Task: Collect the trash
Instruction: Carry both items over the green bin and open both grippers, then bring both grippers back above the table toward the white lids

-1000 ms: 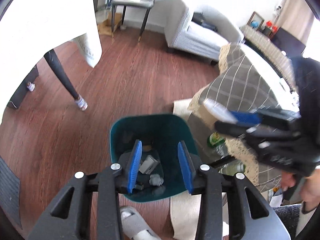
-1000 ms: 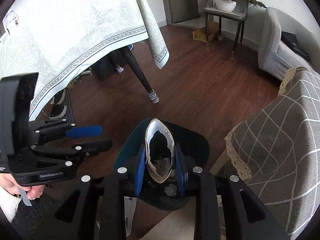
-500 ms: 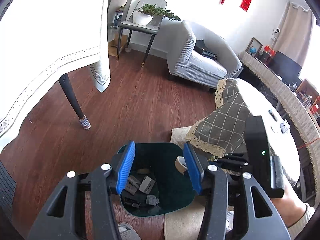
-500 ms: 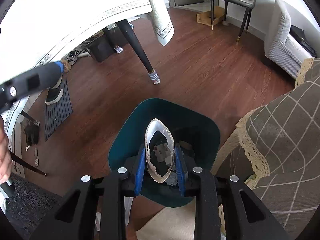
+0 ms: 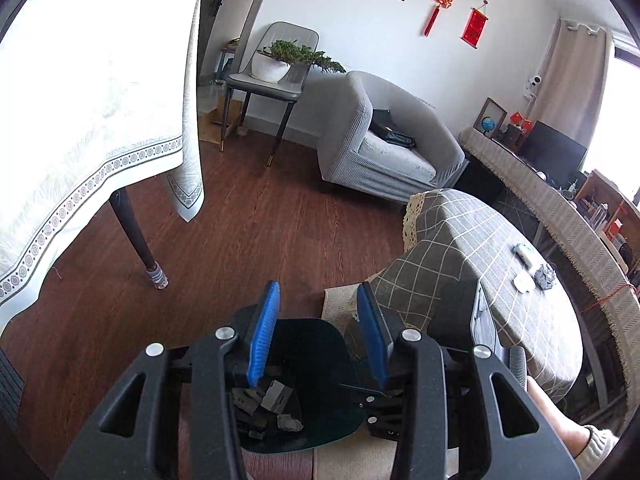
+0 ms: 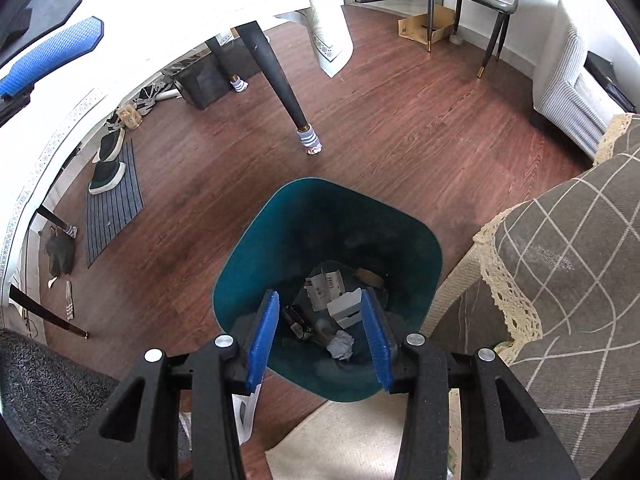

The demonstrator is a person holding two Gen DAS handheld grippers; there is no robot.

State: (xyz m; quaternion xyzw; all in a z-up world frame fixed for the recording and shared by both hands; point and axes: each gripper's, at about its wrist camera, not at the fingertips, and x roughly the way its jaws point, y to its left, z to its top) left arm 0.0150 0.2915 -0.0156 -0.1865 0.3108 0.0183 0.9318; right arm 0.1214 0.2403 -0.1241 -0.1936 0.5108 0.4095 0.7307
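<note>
Left wrist view: left gripper (image 5: 318, 332) is empty, jaws wide apart, hanging over the teal bin (image 5: 320, 432) at bottom centre. Scraps lie in the bin's bottom (image 5: 272, 400). The right gripper's black body (image 5: 460, 340) sits just right of the bin. At right of frame, on the round table (image 5: 480, 248) with the grey checked cloth, three items show: a crumpled grey wad (image 5: 546, 276), a flat white piece (image 5: 524, 282), a pale object (image 5: 524, 253). I cannot tell which of them is trash.

Right wrist view: right gripper (image 6: 320, 338) is empty, jaws wide, above the bin (image 6: 256, 280), lower centre. Inside: white carton (image 6: 348, 308), printed paper (image 6: 326, 285), dark tube (image 6: 298, 320), crumpled tissue (image 6: 341, 345).

Judgement: several pieces are already binned; the wad on the table probably remains. Partly done.
</note>
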